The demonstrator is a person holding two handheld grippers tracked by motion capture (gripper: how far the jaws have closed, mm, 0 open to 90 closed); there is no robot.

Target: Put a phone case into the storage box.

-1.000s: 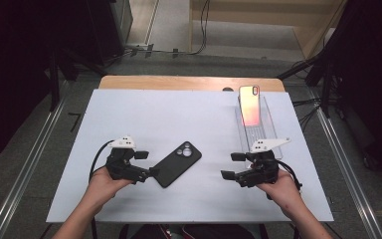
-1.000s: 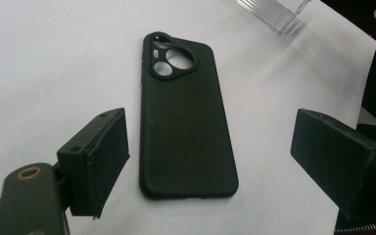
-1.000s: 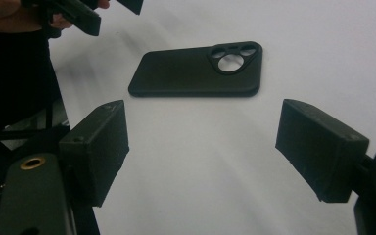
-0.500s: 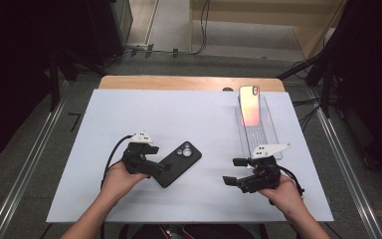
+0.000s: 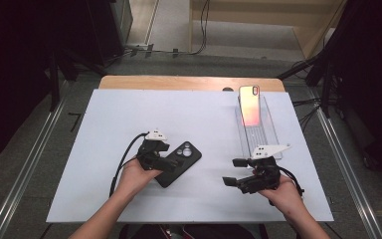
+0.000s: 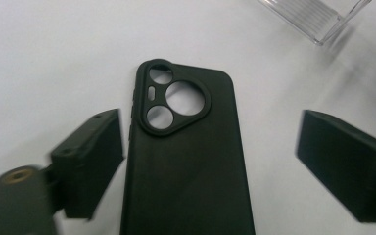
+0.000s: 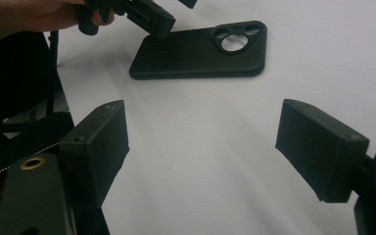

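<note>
White table sheet [image 5: 129, 114] bears black phone case [image 5: 179, 162]; grey floor [image 5: 40, 149] surrounds it

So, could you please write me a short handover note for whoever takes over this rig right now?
Left gripper: open, jaws just been opening, straddling the lower end of the black phone case; pads not pressing on it.
Right gripper: open, nothing between its jaws, above bare mat at the right.
Things: the case lies flat on the white mat, camera cutout facing up. The phone leans in the clear stand at the far right.
Done: left gripper lined up on the case.
Left: probably close on the case and lift it; the phone is untouched.
</note>
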